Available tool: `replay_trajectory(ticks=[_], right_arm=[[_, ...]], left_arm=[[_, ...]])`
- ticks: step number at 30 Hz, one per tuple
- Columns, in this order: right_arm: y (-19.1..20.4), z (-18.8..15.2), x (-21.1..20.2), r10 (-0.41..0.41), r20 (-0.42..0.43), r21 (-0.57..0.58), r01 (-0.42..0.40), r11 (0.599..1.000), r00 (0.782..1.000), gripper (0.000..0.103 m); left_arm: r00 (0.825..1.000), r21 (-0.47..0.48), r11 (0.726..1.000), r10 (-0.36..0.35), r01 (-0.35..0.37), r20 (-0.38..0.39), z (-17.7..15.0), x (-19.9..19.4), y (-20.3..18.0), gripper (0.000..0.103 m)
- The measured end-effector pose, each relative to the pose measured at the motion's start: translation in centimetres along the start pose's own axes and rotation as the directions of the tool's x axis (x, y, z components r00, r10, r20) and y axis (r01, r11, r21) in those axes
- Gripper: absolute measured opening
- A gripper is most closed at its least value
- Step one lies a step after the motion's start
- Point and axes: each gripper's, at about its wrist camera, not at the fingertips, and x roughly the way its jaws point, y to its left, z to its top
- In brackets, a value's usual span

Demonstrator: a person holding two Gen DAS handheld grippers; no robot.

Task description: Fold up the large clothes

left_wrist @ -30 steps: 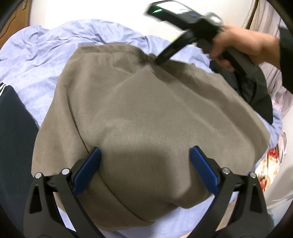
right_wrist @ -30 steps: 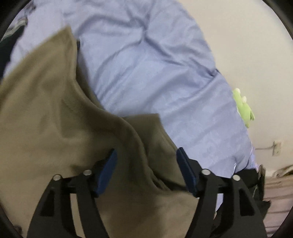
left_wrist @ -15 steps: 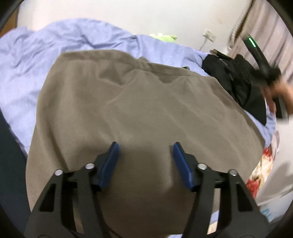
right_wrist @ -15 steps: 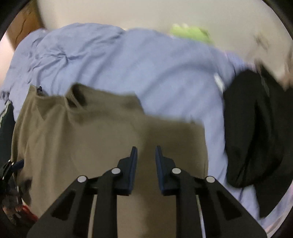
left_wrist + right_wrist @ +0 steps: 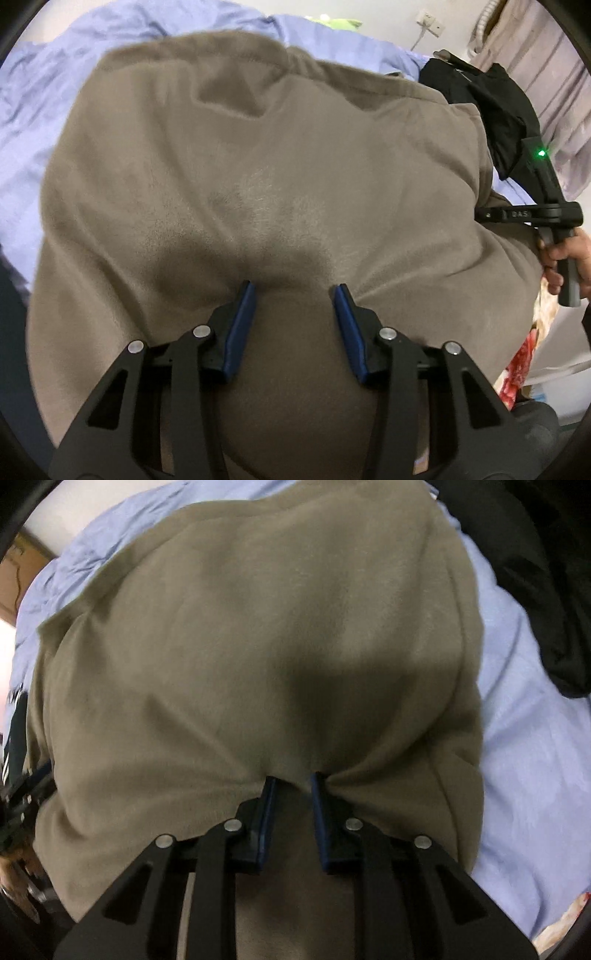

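Bed: both grippers' fingers now narrower.
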Motion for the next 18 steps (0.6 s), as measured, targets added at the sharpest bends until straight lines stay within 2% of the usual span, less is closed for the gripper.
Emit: replay_trajectory(ticks=[4,7,11,12,14,15,16,17,18], right_arm=[[0.5,0.1,0.2,-0.023,0.010,0.027,0.022,0.999,1.000,0.019],[1.5,-1.2,-2.3,-0.053,0.073,0.022,0.052,0.998,0.996,0.019],[2.3,-5.4,-7.0,0.010,0.206,0.047,-0.020,0.999,0.979,0.020],[2.7,-6.7,-7.9,0.010,0.229,0.035,-0.019,0.999,0.973,0.021],[3.7,-9.5,-9.4,0.001,0.275,0.020,-0.006,1.000,0.962,0.023],[3.7,-10.5,-10.1,-0.005,0.296,0.017,0.000,1.000,0.955,0.024],[4.2,-12.2,-10.8,-0.008,0.328,0.019,0.002,1.000,0.945,0.029],[4.3,-13.3,-11.2,-0.013,0.349,0.023,0.006,1.000,0.937,0.033],[4.8,-14.8,-11.6,-0.017,0.377,0.022,0.010,1.000,0.926,0.043]], left_arm=[[0.999,0.026,0.999,0.048,-0.048,-0.001,0.1,0.6,-0.5,0.044],[0.996,0.040,0.995,0.088,-0.089,0.025,-0.1,-1.1,-1.4,0.043],[0.991,-0.012,0.996,0.091,-0.090,0.099,-1.4,-5.7,-1.6,0.043],[0.988,-0.031,0.995,0.095,-0.092,0.125,-2.1,-7.2,-1.7,0.045],[0.980,-0.059,0.992,0.116,-0.108,0.159,-3.6,-9.2,-1.9,0.057],[0.977,-0.070,0.991,0.125,-0.115,0.174,-4.7,-10.2,-2.1,0.068],[0.974,-0.074,0.990,0.130,-0.118,0.185,-5.6,-10.7,-2.4,0.073],[0.972,-0.072,0.990,0.133,-0.121,0.194,-6.9,-11.2,-2.6,0.073],[0.972,-0.068,0.989,0.139,-0.128,0.189,-7.9,-11.3,-2.8,0.073]])
